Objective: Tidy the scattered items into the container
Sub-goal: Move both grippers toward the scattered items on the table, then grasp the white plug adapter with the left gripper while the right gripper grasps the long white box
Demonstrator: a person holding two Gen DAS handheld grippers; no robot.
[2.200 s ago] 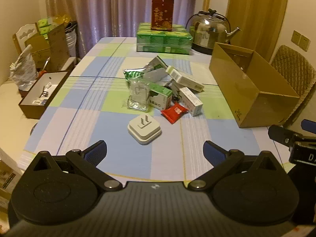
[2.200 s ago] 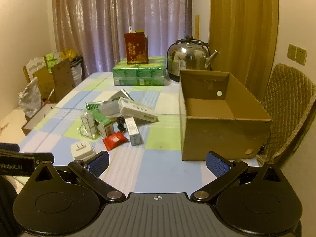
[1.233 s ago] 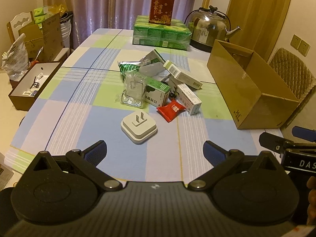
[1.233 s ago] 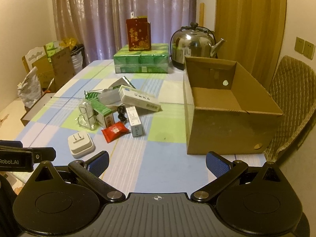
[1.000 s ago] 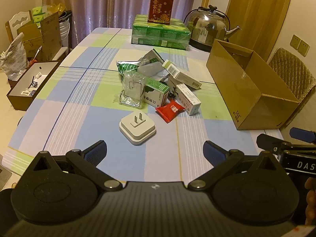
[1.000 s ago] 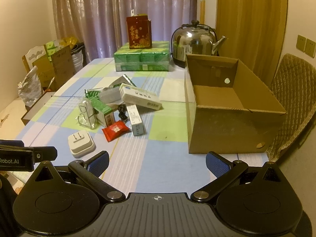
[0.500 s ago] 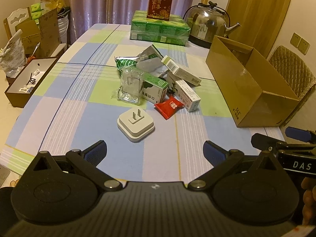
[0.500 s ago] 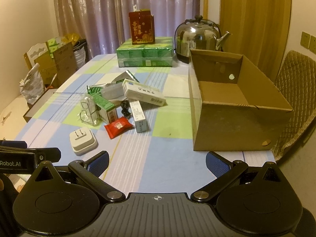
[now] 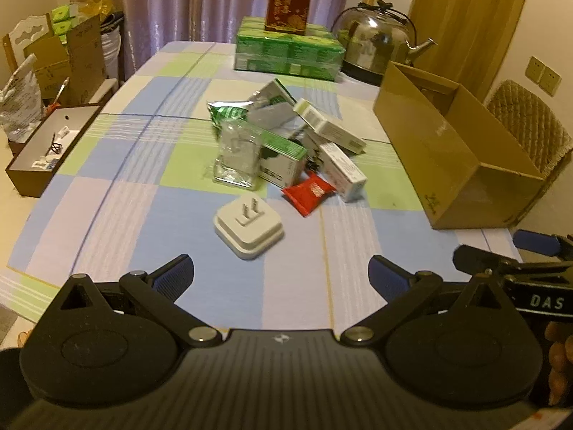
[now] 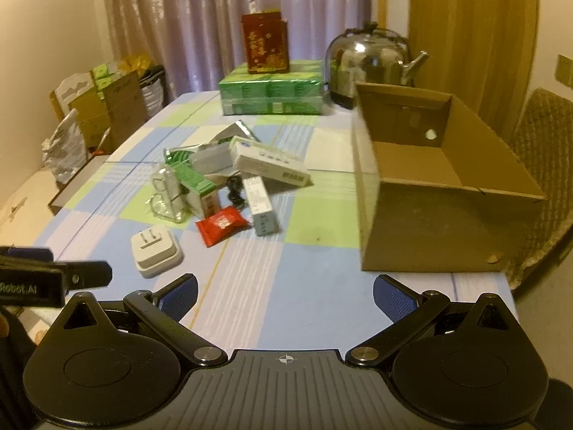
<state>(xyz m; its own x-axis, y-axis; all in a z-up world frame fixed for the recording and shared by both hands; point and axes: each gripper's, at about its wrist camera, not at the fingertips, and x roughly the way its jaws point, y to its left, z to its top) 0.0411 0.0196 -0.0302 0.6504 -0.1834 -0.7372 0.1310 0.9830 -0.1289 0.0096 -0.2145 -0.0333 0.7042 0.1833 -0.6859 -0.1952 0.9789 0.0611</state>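
Nothing tidied yet by my count: open brown cardboard box (image 10: 440,165) empty at the table's (image 9: 118,215) right, white square plug adapter (image 9: 249,227), red sachet (image 9: 309,193) and cartons piled mid-table, my left gripper (image 9: 281,272) and right gripper (image 10: 284,295) both wide, holding nothing.

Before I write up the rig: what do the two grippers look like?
Both match: the left gripper and right gripper have black ribbed bodies, round pivot discs, silver screws and blue-padded fingers. White side lettering reads "DAS" on the right one and "Robot.AI" on the left.
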